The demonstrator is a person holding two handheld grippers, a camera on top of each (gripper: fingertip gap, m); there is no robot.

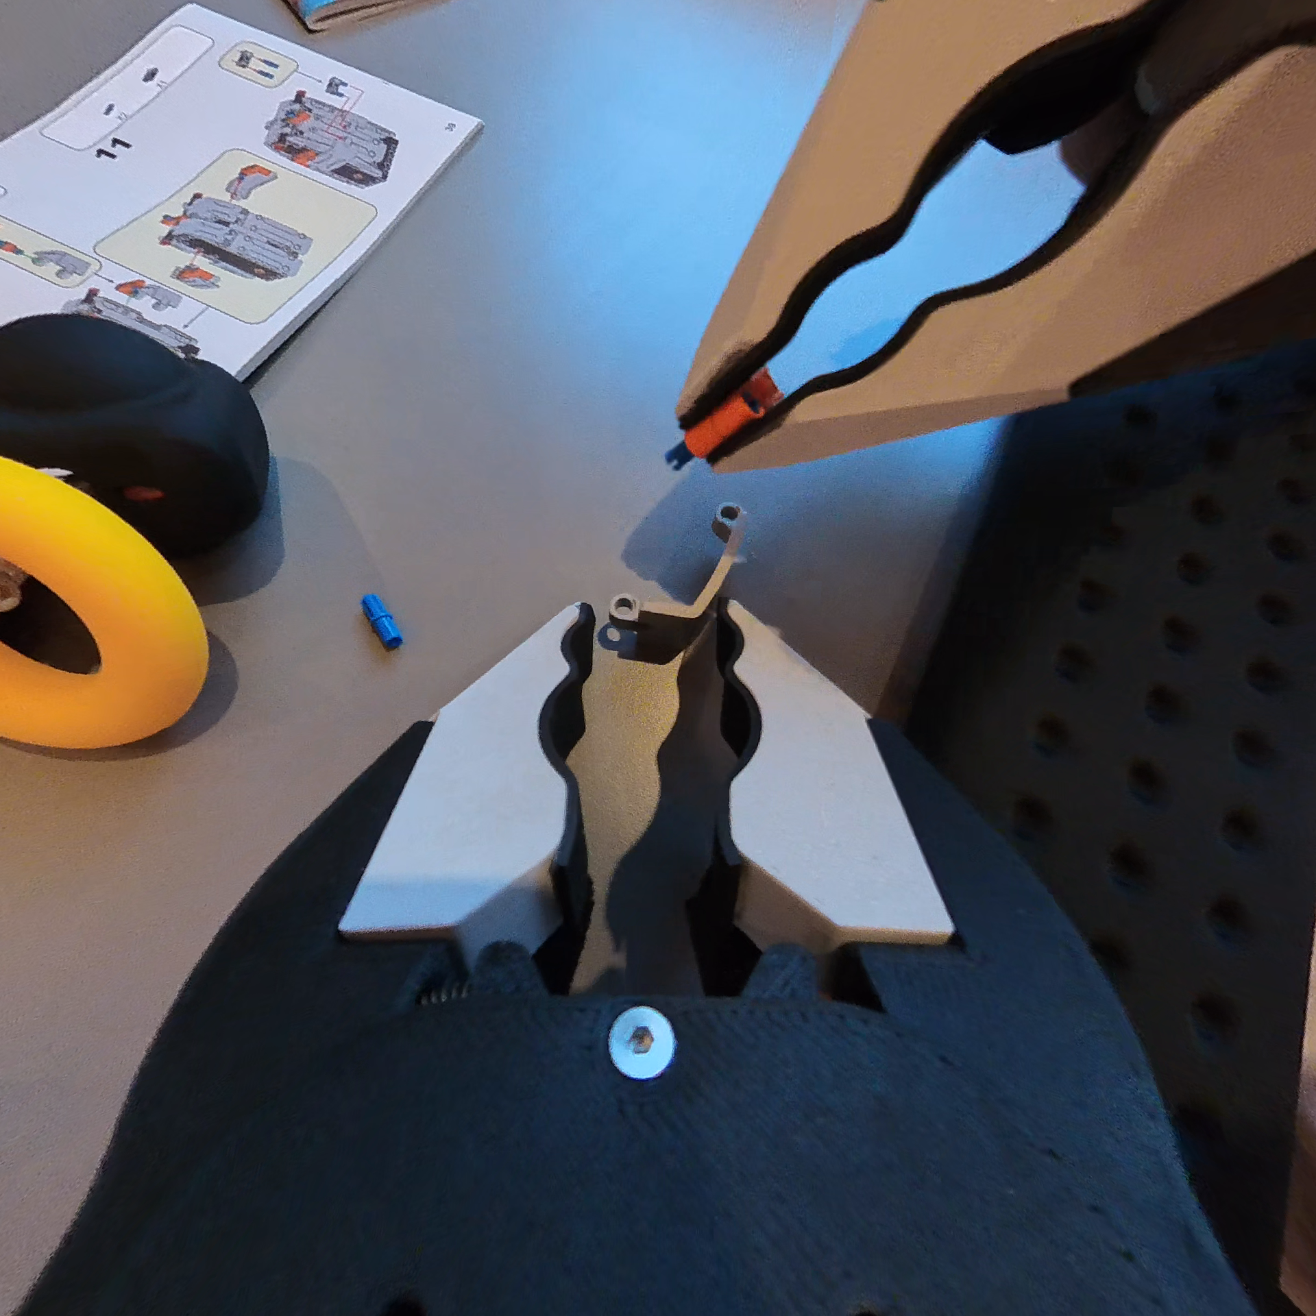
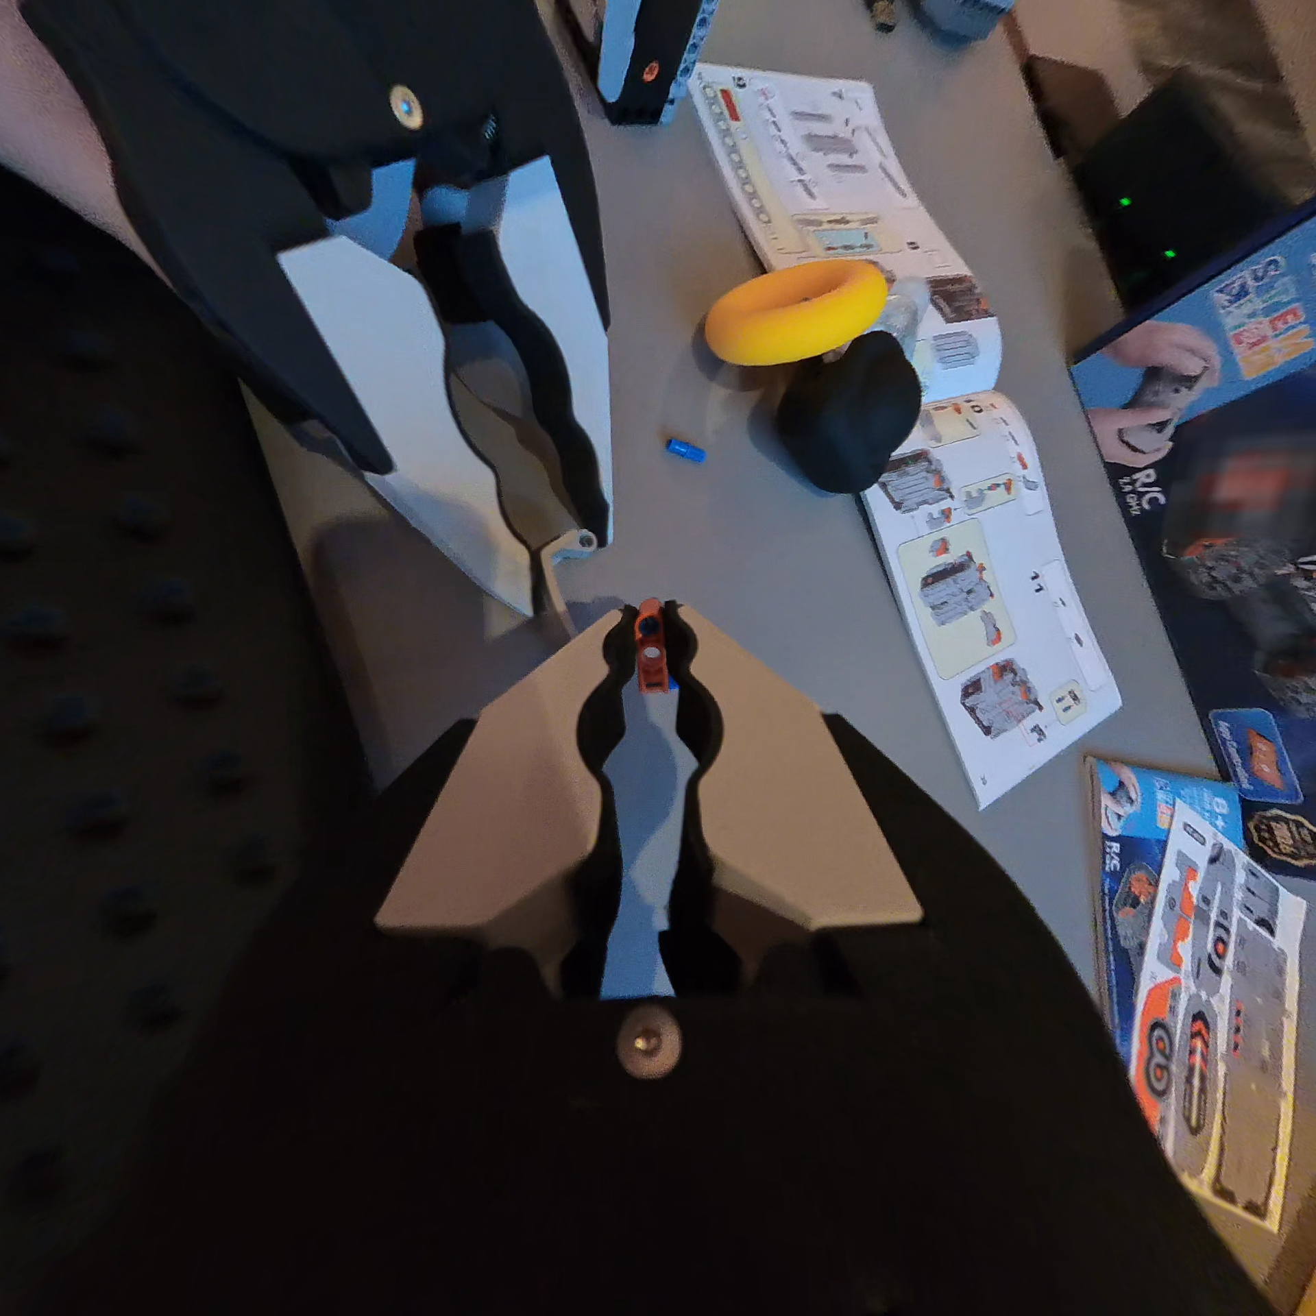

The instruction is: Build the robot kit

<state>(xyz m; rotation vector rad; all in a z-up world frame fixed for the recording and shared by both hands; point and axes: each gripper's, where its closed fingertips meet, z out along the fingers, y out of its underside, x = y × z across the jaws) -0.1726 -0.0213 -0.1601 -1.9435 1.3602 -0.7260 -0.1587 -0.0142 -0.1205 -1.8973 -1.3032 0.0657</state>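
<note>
My left gripper [image 1: 655, 614] is shut on a small grey bent beam [image 1: 701, 605] with a hole at each end; one end sticks out up and to the right. The beam also shows in the right wrist view [image 2: 584, 541]. My right gripper [image 2: 649, 621] is shut on a small orange connector [image 2: 649, 659] with a blue pin in it. In the left wrist view the right gripper [image 1: 712, 443] holds the orange connector [image 1: 733, 416] just above and right of the beam's free end. Both grippers hover close over the grey table [image 1: 534, 427].
A loose blue pin [image 1: 382, 621] lies left of my left gripper. A yellow ring [image 1: 107, 605] and a black rounded object [image 1: 142, 427] sit at the left by an open instruction booklet [image 1: 213, 178]. A black perforated mat [image 1: 1175, 712] is on the right. Printed boxes [image 2: 1210, 427] lie beyond the booklet. The gap from one gripper's tips to the other's is roughly 5 centimeters.
</note>
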